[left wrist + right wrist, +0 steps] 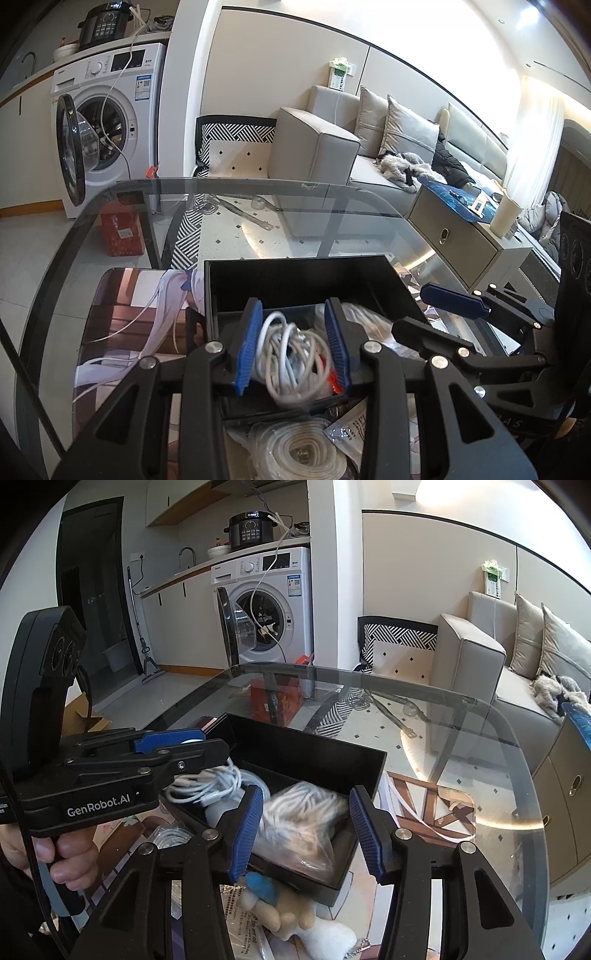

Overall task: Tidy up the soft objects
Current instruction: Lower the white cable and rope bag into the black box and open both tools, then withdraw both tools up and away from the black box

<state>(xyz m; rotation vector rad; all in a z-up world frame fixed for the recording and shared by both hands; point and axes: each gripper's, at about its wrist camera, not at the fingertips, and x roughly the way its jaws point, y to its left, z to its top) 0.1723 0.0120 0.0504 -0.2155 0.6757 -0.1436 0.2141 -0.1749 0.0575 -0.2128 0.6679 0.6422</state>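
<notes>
A black divided box [295, 280] [332, 753] sits on the glass table. My left gripper [293, 345] stands over its near compartment with a bundle of white cable [291, 354] between its blue pads; the bundle is blurred and I cannot tell whether the pads grip it. It also shows in the right wrist view [207, 786]. My right gripper [306, 830] is open above a bagged coil of white cord [306, 812] lying in the box's right compartment. The right gripper shows at the right of the left wrist view [424, 310].
A bagged white rope coil [306, 450] and a foil packet [347, 424] lie in front of the box. A plush toy with a blue patch [280, 904] lies below the right gripper. A printed mat [122, 295] covers the table. A sofa [332, 147] and a washing machine [266, 602] stand beyond.
</notes>
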